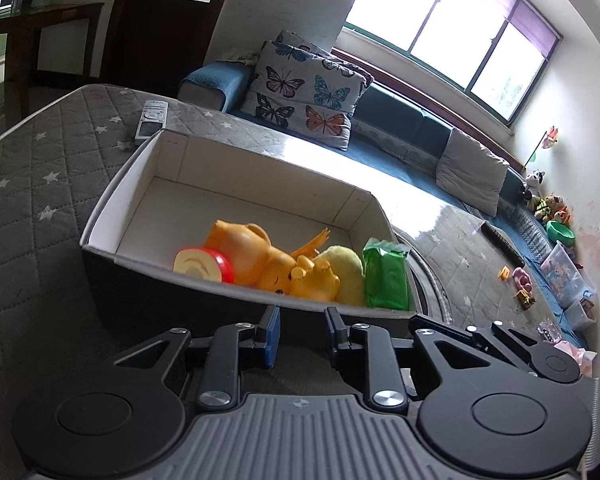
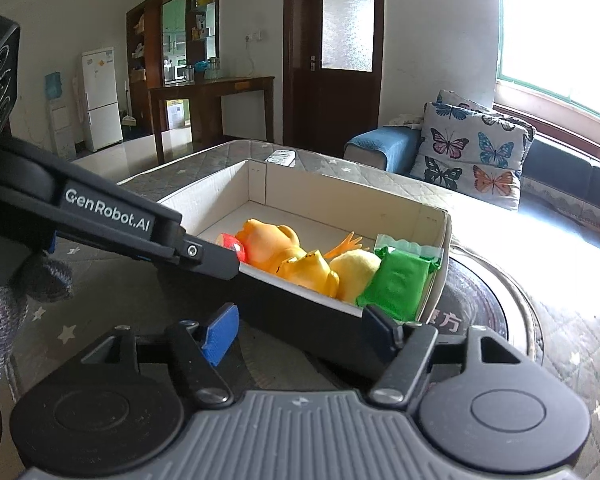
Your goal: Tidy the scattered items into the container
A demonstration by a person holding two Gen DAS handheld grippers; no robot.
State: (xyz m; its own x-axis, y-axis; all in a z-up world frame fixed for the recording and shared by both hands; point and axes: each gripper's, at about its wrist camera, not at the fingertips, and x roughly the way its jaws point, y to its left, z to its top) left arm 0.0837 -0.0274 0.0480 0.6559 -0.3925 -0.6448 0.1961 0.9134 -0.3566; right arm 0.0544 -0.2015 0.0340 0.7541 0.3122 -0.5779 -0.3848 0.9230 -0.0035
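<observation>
A shallow cardboard box with white inner walls sits on a grey quilted cover printed with pale stars. Inside the box, crowded toward its near right end, lie a red and cream apple slice toy, an orange plastic bear, a yellow soft toy and a green packet.

The left gripper hovers just outside the box's near wall, its blue-padded fingers narrowly parted with nothing between them. The right gripper sits near the box's near right corner, its fingers spread wide and empty; the green packet lies just beyond them, inside the box.

The packet leans against the right wall and rides high, so a nudge to that wall or corner from either gripper could tip it back out. The two grippers are also close together, and a careless swing could knock one into the other or shove the light box across the cover.

A remote control lies beyond the far left corner of the box. Small toys remain scattered far to the right. Behind stand a blue sofa with butterfly cushions, a bright window, a dark wooden door and a white fridge.
</observation>
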